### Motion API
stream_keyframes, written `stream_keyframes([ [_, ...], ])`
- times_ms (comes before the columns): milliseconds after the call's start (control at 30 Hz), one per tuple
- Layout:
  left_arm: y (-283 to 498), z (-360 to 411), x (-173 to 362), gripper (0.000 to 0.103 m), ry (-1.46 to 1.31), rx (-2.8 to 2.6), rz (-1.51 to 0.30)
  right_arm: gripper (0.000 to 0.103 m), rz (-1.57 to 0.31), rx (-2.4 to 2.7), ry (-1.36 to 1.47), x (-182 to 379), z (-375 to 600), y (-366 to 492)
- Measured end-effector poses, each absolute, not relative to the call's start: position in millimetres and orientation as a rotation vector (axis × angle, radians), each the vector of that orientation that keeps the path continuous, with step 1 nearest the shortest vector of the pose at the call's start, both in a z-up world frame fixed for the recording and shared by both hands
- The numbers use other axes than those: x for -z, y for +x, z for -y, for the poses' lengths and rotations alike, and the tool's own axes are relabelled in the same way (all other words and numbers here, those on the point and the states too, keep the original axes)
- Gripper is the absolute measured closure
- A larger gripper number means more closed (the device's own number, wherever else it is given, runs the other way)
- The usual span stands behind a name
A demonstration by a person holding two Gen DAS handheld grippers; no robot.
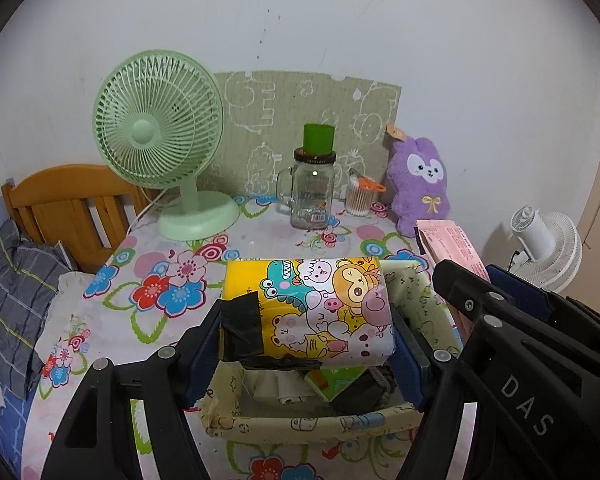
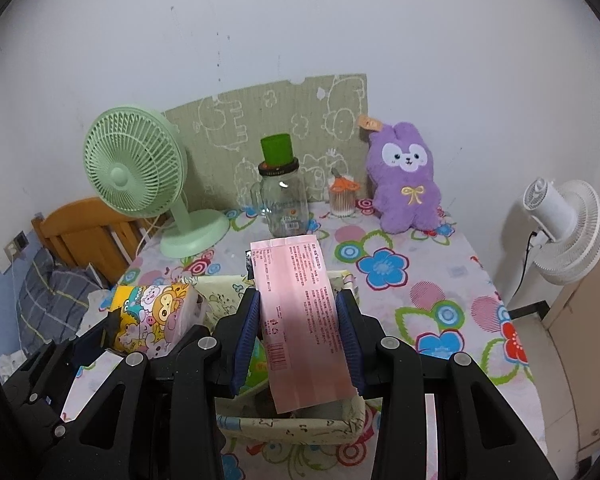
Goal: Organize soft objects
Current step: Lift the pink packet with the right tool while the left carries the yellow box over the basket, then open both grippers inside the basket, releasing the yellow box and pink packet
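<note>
R gripper (image 2: pixel 300 336) clamped on pink pack (image 2: pixel 300 320), held over cream fabric basket (image 2: pixel 292 426) near counter's (image 2: pixel 440 280) front edge. L gripper (image 2: pixel 112 332) at left w/ yellow cartoon tissue pack (image 2: pixel 152 316) between its jaws. Along back edge: green fan (image 2: pixel 136 168) at left corner, glass jar (image 2: pixel 284 204), cotton swabs (image 2: pixel 342 200), purple plush (image 2: pixel 406 172) at right

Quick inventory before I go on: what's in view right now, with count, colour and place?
tissue pack: 1, yellow cartoon print, in left gripper above box
pink packet: 1, pink, in right gripper above box
storage box: 1, cream, front of table
plush rabbit: 1, purple, back right
desk fan: 1, green, back left
glass jar: 1, clear, green cup on top, back centre
standing fan: 1, white, beside table
left gripper: 1, black
right gripper: 1, black
</note>
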State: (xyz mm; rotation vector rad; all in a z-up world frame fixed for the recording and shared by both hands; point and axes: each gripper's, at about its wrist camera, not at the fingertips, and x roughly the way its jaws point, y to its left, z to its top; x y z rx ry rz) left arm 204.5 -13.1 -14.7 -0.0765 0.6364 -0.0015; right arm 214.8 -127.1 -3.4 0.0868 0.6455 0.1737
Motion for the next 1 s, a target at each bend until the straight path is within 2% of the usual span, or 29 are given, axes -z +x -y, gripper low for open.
stream_keyframes([
  [233, 214.8, 9.1, 30.9, 0.026, -0.077, -0.01, -0.686, 0.061, -0.689, -0.193, 0.083, 22.0, 120.0, 229.6],
  [333, 217.0, 10.0, 35.4, 0.015, -0.07, 0.02, -0.711, 0.061, -0.707, -0.204, 0.084, 29.2, 116.7, 234.4],
  [467, 217.7, 9.4, 38.8, 0.011, -0.057, 0.028, -0.717, 0.061, -0.717, -0.224, 0.082, 37.8, 113.3, 240.4],
  [933, 223.0, 9.1, 54.5, 0.01, -0.015, 0.008, -0.747, 0.058, -0.768, -0.274, 0.089, 60.5, 102.9, 251.3],
  [1000, 222.5, 8.9, 55.0, 0.01, -0.015, 0.01, -0.748, 0.051, -0.769, -0.279, 0.084, 60.7, 102.9, 250.8],
])
